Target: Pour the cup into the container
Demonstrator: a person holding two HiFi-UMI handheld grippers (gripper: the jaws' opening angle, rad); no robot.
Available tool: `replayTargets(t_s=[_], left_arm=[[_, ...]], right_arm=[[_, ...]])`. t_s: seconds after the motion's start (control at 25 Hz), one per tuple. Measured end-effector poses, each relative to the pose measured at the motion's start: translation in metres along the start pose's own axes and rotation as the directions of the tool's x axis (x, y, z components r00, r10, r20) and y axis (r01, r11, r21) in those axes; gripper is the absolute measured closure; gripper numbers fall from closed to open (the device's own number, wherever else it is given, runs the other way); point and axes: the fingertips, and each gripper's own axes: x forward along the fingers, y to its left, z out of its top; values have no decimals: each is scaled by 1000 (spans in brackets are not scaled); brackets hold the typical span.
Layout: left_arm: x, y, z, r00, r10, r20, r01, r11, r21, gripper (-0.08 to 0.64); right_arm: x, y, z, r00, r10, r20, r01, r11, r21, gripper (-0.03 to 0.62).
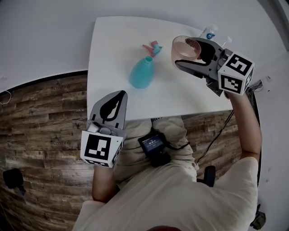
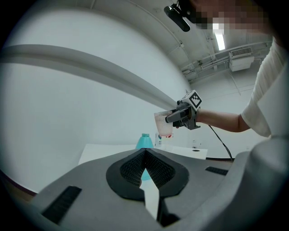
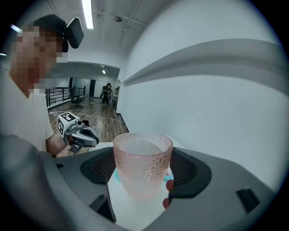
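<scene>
Pale short-sleeved T-shirt [image 1: 180, 194], grey grippers
The left gripper [image 1: 119, 94] and right gripper [image 1: 184, 53] bear black ribbed pads [image 2: 131, 169] and white cubes [image 1: 100, 149] with black squares; dark cabled chest device [image 1: 152, 144], perhaps a screen.

Everything is being lit softly and rather dimly from above the bench [image 1: 122, 54] by ceiling strip lights [image 3: 86, 11], which are being blown out to plain white in both gripper views. The bench is being rendered a dull grey-white, without glare, and only faint, soft-edged shadows are being thrown on it. Light is being let through the pink cup [image 3: 142, 164]. All views are being bowed by wide-angle lenses, and the gripper views are being darkened to black at the corners.
</scene>
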Motion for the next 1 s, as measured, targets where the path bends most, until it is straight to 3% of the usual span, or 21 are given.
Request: replayTargets(t_s=[0.24, 0.48, 1.0], left_arm=[[1, -2, 3, 1000, -10, 1, 10, 1000, -2, 549], [2, -1, 3, 1000, -16, 2, 16, 1000, -7, 549], [-3, -7, 8, 1000, -15, 16, 15, 1000, 13, 549]], right_arm=[[-13, -5, 13, 999, 23, 27, -25, 998, 65, 218], [-24, -14, 24, 999, 17, 28, -19, 997, 74, 218], [-13, -20, 40, 996, 29, -80, -33, 998, -45, 218]])
